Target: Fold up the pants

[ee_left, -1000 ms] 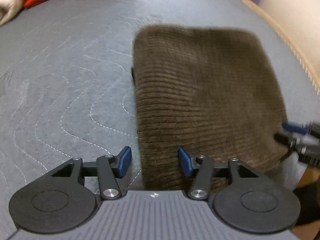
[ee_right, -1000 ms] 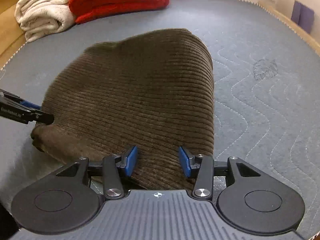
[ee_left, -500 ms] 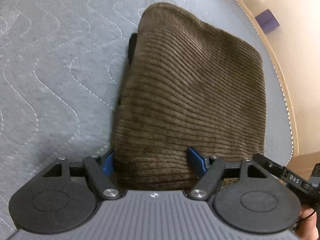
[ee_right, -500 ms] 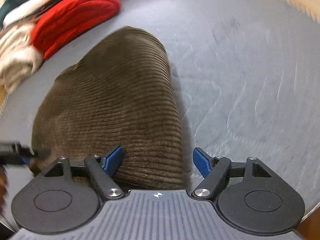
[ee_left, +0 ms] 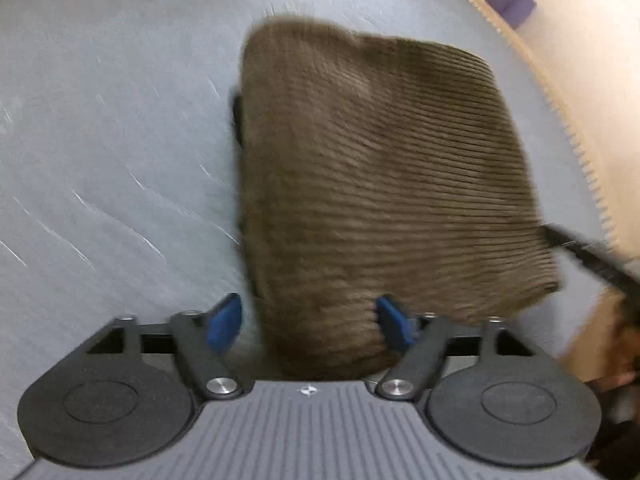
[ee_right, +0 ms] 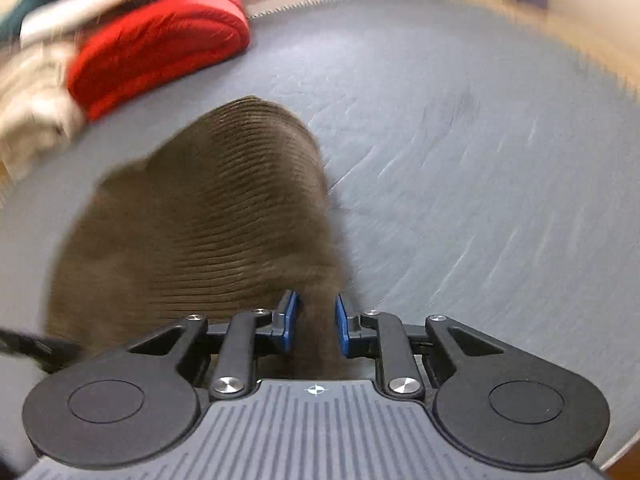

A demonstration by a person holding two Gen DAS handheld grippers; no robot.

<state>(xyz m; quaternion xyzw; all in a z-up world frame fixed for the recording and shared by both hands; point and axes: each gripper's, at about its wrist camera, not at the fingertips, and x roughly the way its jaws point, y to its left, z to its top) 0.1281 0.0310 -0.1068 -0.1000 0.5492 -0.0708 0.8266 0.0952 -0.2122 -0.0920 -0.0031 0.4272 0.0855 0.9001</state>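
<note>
The brown corduroy pants [ee_left: 380, 184] lie folded into a thick rectangle on the grey quilted bed cover [ee_left: 100, 140]. My left gripper [ee_left: 310, 326] is open, its blue pads astride the near left corner of the bundle. In the right wrist view the pants [ee_right: 224, 216] run away from me. My right gripper [ee_right: 316, 326] has its blue pads closed on the near right edge of the fabric. The other gripper shows as a dark bar in the left wrist view [ee_left: 588, 256] and in the right wrist view [ee_right: 32, 346]. Both views are motion-blurred.
A red folded blanket [ee_right: 160, 44] and cream and green folded textiles [ee_right: 36, 92] lie at the far left of the bed. The bed's stitched edge [ee_left: 580, 140] runs along the right, with a beige wall and a purple object [ee_left: 510, 2] beyond.
My right gripper's pads have closed from wide open onto the pants' near right edge. My left gripper stays open and has shifted slightly at the near left corner. Both cameras are moving.
</note>
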